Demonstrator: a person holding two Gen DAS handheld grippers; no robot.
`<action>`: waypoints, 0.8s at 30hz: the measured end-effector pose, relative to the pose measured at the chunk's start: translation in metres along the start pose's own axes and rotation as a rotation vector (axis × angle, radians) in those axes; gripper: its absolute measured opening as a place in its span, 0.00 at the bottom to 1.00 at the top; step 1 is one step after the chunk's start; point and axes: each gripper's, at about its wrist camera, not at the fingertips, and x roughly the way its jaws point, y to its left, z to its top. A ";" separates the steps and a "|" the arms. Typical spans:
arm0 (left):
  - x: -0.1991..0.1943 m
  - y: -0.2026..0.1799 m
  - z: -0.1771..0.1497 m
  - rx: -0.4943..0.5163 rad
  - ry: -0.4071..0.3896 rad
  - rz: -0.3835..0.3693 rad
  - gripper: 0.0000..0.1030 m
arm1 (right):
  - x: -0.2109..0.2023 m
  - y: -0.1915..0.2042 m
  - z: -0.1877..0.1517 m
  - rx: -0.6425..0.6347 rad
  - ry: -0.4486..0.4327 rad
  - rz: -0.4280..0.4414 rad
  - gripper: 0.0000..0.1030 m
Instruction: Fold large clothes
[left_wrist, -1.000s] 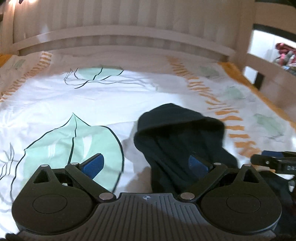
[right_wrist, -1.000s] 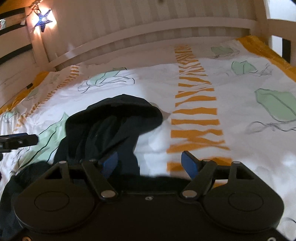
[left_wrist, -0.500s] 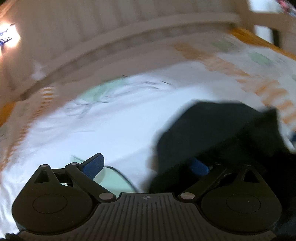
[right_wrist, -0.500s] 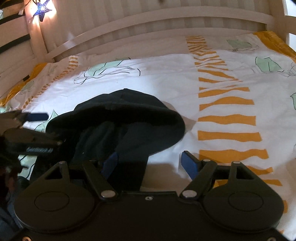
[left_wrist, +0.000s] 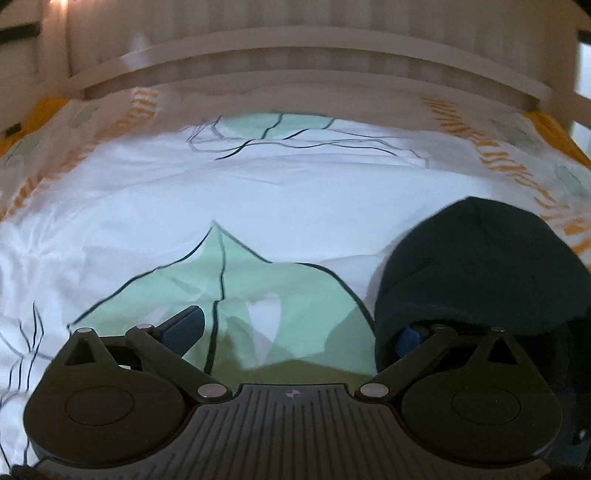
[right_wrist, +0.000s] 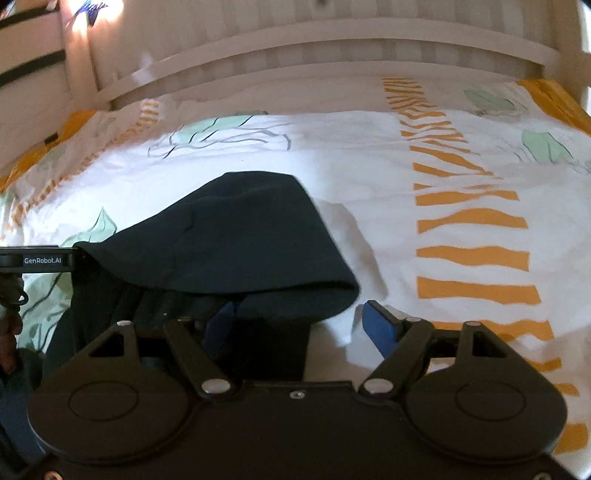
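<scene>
Your left gripper (left_wrist: 295, 330) is matte black plastic: two round disc housings at the lower corners of the frame, each with a shallow circular recess, joined by a ribbed central plate carrying a small black-and-white cross marker at its top edge. Angled black link arms run up from silver pivot screws, and triangular cut-outs sit above each disc. The fingers (left_wrist: 183, 328) end in blue pads. Your right gripper (right_wrist: 301, 323) has the same build, but its central plate is smooth with one small screw. At the left edge of that frame, a black bar reads "GenRobot.AI" in white.
</scene>
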 end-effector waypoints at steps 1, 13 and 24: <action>-0.001 -0.003 0.000 0.024 -0.004 0.002 1.00 | 0.000 0.002 0.002 -0.021 -0.003 -0.010 0.76; 0.016 0.010 -0.012 0.009 0.083 -0.043 1.00 | 0.010 -0.051 -0.006 0.113 0.024 -0.047 0.82; 0.014 0.013 -0.031 -0.024 0.005 -0.074 1.00 | 0.008 -0.077 -0.023 0.261 -0.074 0.070 0.85</action>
